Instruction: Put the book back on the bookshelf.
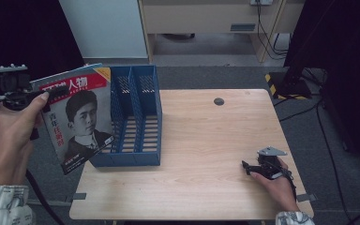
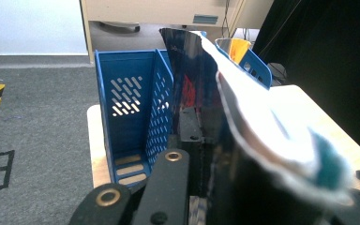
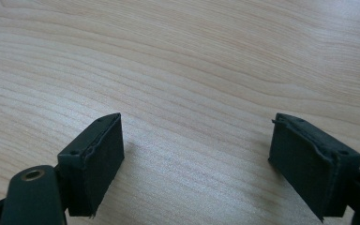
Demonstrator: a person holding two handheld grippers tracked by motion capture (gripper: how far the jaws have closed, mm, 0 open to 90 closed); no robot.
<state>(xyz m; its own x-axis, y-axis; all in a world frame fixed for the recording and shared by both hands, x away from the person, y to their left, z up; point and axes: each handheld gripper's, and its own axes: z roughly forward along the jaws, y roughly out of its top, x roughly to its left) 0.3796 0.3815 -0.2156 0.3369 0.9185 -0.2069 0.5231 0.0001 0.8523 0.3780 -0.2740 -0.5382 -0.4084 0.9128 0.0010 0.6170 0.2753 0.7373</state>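
One table (image 1: 201,154), rectangular, pale wood with a fine grain, a small dark round plug near its far edge. Under the right gripper (image 1: 253,169), bare board and nothing else.

One file rack (image 1: 136,117), blue plastic, box-shaped with slotted walls and a slatted floor, split by a divider into two compartments, both holding nothing. Standing on the table's left part, just ahead of the left gripper (image 1: 47,96) and well to the left of the right one.

One magazine (image 1: 79,122), thin, glossy, with a red title band and a black-and-white portrait on the cover. Pinched at its upper left corner between the left gripper's jaws, held up in the air and tilted, its lower right edge at the rack's near left wall; whether touching it, cannot tell. Pages bowed and curling in the left gripper view.

Two grippers, black, one per hand. Right one resting low over the table's near right part, jaws spread wide, nothing between the flat padded faces.
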